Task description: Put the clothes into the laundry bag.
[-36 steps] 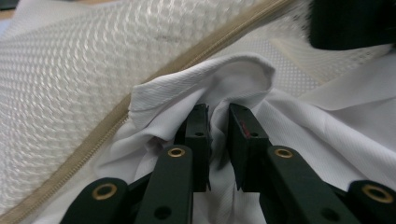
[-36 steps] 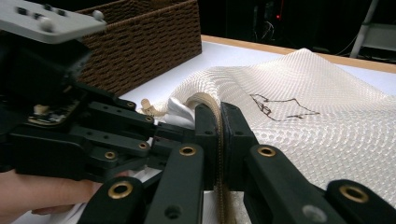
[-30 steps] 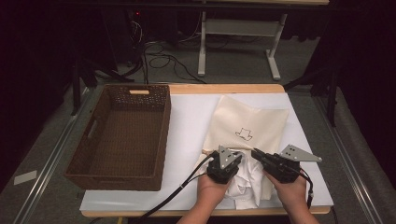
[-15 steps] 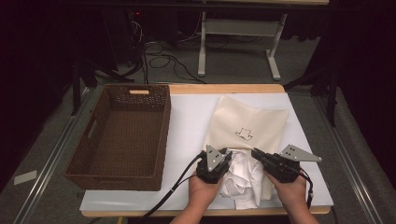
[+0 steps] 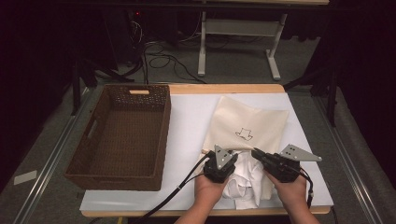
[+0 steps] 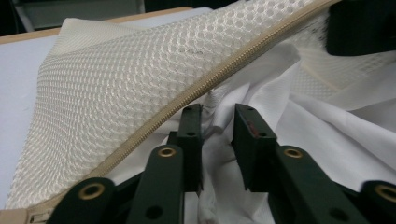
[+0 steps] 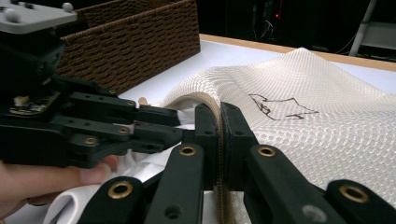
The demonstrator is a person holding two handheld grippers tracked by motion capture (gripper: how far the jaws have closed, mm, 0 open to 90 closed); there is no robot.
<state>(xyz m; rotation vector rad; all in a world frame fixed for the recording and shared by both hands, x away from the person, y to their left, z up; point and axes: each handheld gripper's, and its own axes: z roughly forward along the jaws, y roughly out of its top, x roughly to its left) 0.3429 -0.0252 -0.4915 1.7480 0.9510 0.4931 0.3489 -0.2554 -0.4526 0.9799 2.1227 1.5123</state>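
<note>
High view: a table covered in white [image 5: 187, 121] seen from above. On its left side sits an empty brown wicker basket [image 5: 122, 135] with cut-out handles. On the right side lies a cream mesh laundry bag [image 5: 252, 123] with a small dark printed outline on it. At the bag's near end, white cloth [image 5: 243, 184] spills out of the opening, close to the table's near edge. Two hands reach in from the near edge. The left gripper [image 5: 229, 161] and the right gripper [image 5: 256, 151] meet at the bag's opening, just beside each other, each topped by a grey three-cornered plate. Black cables trail toward the near edge.

Left gripper view: the two black jaws of the left gripper [image 6: 217, 122] point under the bag's raised zipper edge [image 6: 219, 77], which runs diagonally above them. A fold of the white cloth [image 6: 299, 121] sits between the jaws with a gap still showing, so whether it is truly pinched cannot be told. Mesh [image 6: 116, 88] rises on the left.

Right gripper view: the right gripper [image 7: 220, 122] is clenched on the bag's zipper edge [image 7: 215, 135], its jaws nearly touching with the zipper tape between them. The left gripper [image 7: 154, 122] reaches in from the left, its tips at the white cloth [image 7: 154, 161] under the raised edge. The basket [image 7: 130, 42] stands behind, and the printed mesh [image 7: 303, 126] spreads to the right.
</note>
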